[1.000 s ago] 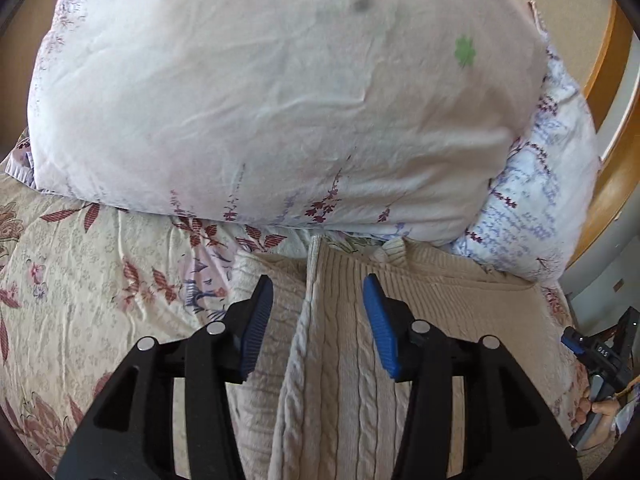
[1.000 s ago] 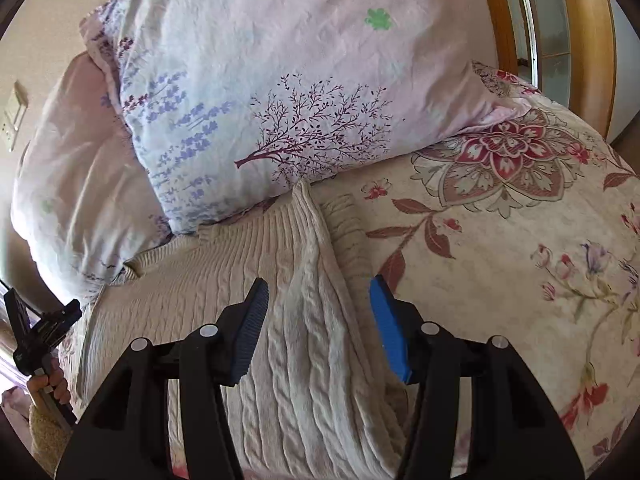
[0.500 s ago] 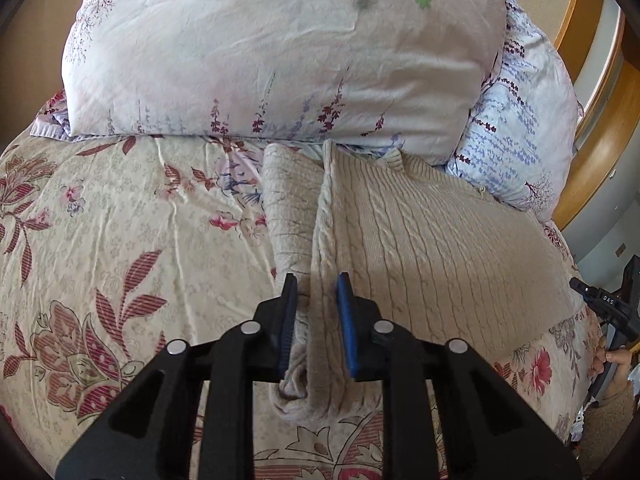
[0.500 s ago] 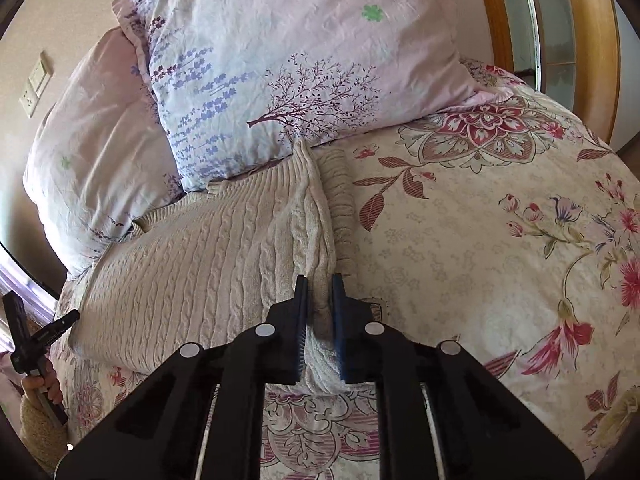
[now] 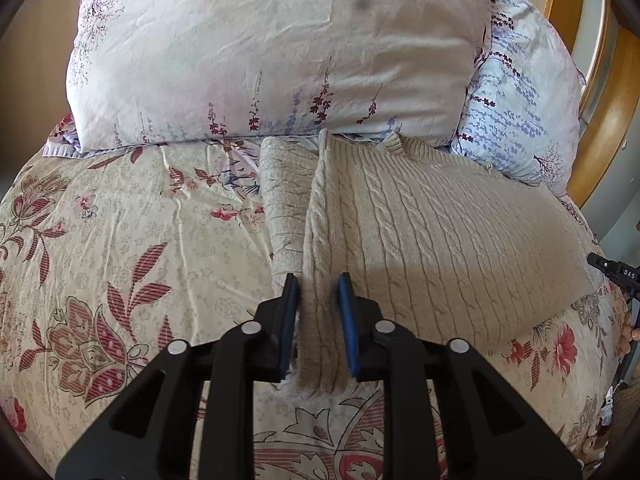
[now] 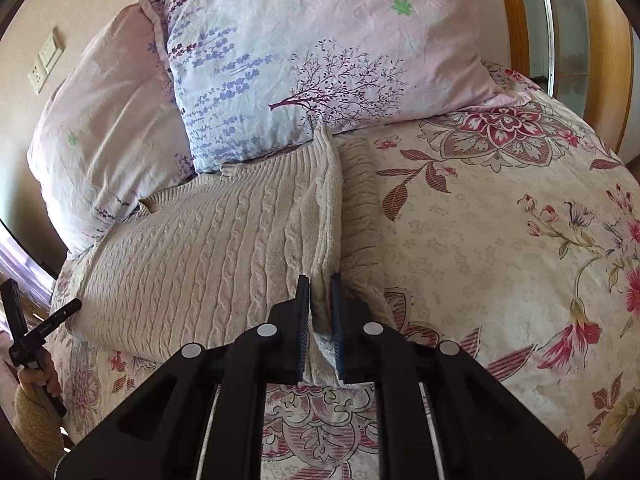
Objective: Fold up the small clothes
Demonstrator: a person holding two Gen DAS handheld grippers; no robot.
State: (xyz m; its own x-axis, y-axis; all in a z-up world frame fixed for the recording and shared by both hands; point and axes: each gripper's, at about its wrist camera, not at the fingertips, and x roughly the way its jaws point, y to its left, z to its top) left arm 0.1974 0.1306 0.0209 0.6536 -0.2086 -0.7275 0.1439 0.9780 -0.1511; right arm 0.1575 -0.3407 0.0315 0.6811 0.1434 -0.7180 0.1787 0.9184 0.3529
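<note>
A cream cable-knit sweater [image 5: 440, 232] lies flat on the floral bedspread [image 5: 120, 240], its collar toward the pillows. My left gripper [image 5: 318, 292] is shut on the sweater's raised left side fold near the hem. A folded sleeve strip [image 5: 284, 200] lies just left of that fold. In the right wrist view the sweater [image 6: 208, 248] spreads to the left, and my right gripper [image 6: 320, 292] is shut on its right side fold near the hem, with a sleeve strip [image 6: 360, 200] beside it.
Two large floral pillows [image 5: 260, 48] [image 6: 320, 60] lean at the head of the bed, touching the sweater's collar end. A wooden headboard [image 5: 600, 100] stands at the right. The other gripper shows at each view's edge [image 5: 616, 272] [image 6: 36, 332].
Both grippers drew back from the pillows to the sweater's hem end and closed, from wide open to pinching the side folds. The left jaws now sit slightly wider than half a second ago.
</note>
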